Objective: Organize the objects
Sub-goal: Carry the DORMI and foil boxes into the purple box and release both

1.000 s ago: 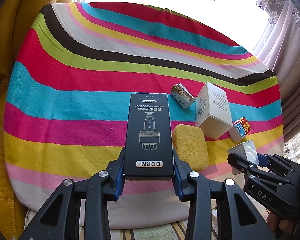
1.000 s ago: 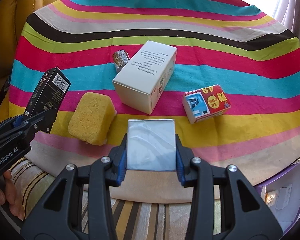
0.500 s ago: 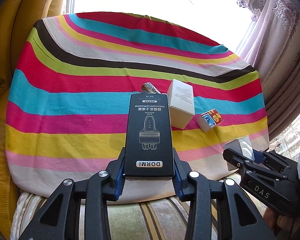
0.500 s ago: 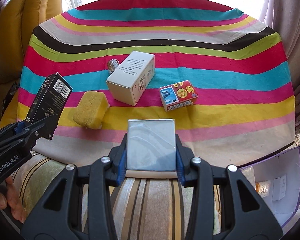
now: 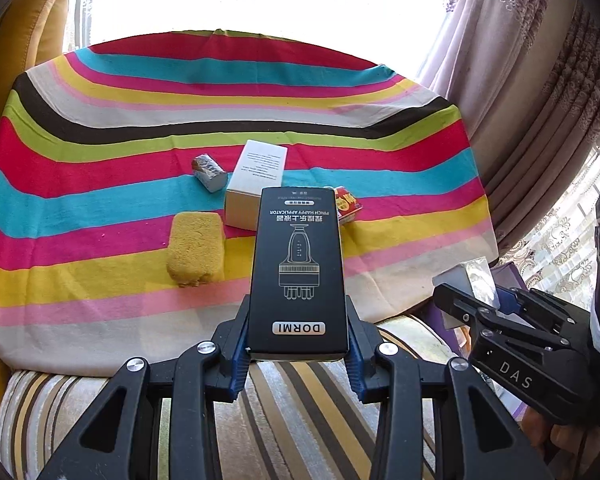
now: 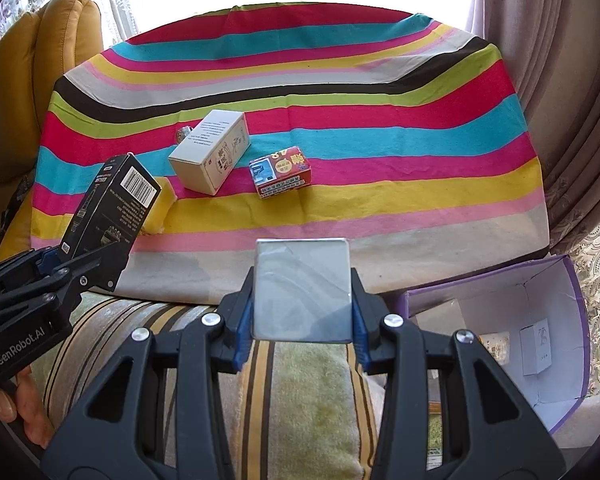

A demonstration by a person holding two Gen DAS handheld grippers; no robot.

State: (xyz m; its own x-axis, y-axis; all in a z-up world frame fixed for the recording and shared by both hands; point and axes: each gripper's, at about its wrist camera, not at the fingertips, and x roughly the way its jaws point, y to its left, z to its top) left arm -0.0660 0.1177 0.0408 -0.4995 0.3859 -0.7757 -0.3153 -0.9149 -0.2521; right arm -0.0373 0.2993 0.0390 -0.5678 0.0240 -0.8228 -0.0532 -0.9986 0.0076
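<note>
**Two boxes in the air, bound for the purple bin**

The left gripper (image 5: 298, 354) is clamping a tall black box (image 5: 298, 272) marked DORMI, its blue pads pressing both long sides near the bottom end, so the box is standing up between the jaws and reaching well ahead of them. The right gripper (image 6: 302, 338) is holding a small silver packet (image 6: 302, 290) the same way, pinched at its lower edges with most of it sticking out beyond the fingertips. Both loads are hanging clear of the striped cloth (image 6: 380, 208), over the striped cushion edge in front of it.

Ahead of both sets of jaws, still lying on the cloth, are a white carton (image 6: 210, 154), a red packet (image 6: 282, 172) just beside it, a yellow sponge (image 5: 196, 248) and a foil-wrapped item (image 5: 209, 172) behind the carton.

The step in hand appears to be the carry: two items picked, neither yet put away. To the right of the right jaws and below them, an open purple box (image 6: 572, 320) is sitting with a few small cartons already inside, the likely destination. The next move would call for swinging the silver packet over that opening and lowering it before parting the pads, with the black box waiting its turn, since the two grippers are working close together and could crowd each other at the rim.
</note>
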